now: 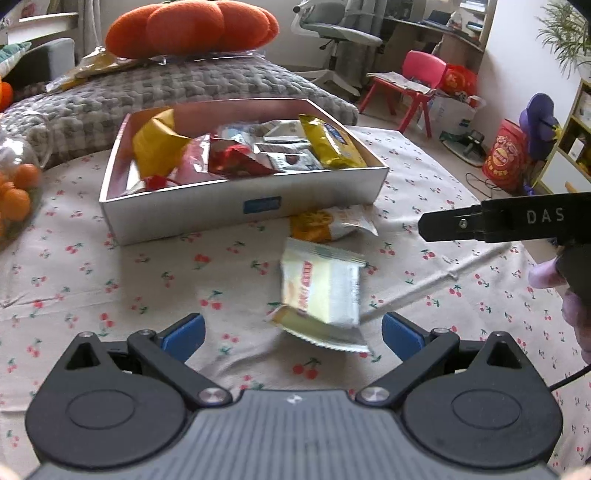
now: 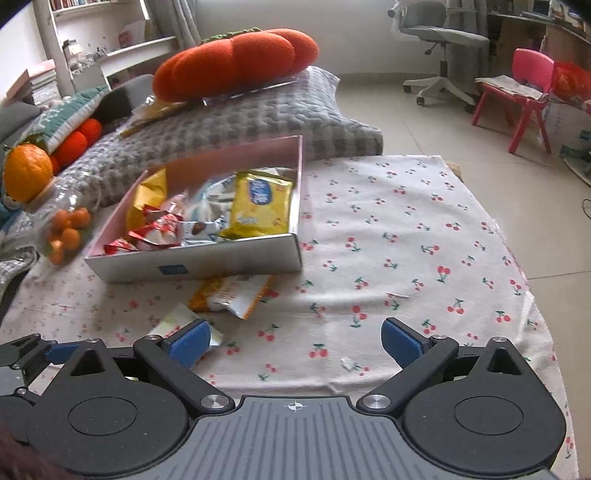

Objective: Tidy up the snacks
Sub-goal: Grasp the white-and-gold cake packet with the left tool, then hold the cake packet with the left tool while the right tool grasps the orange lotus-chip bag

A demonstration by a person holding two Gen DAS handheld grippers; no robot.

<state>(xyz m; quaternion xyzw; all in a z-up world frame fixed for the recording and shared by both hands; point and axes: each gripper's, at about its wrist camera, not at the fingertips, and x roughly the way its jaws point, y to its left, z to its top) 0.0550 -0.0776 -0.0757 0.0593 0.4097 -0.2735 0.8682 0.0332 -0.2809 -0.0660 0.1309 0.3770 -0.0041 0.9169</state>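
Note:
A white open box (image 1: 240, 206) stands on the cherry-print cloth, filled with several snack packets, among them a yellow one (image 1: 332, 142). A pale yellow packet (image 1: 321, 295), blurred, lies on the cloth just ahead of my left gripper (image 1: 291, 338). That gripper is open and its blue pads (image 1: 184, 336) stand clear of the packet. An orange and white packet (image 1: 328, 223) rests against the box front. My right gripper (image 2: 295, 339) is open over bare cloth, with nothing between its fingers. Its left pad (image 2: 190, 345) covers part of the pale packet (image 2: 177, 321). The box (image 2: 199, 262) and orange packet (image 2: 229, 295) lie ahead to the left.
A grey knitted cushion (image 1: 166, 92) with an orange pumpkin pillow (image 1: 192, 27) sits behind the box. A clear jar of small oranges (image 2: 62, 229) stands left of the box. A black finger of the right gripper (image 1: 480, 221) reaches in from the right. The table edge (image 2: 517, 266) curves at right.

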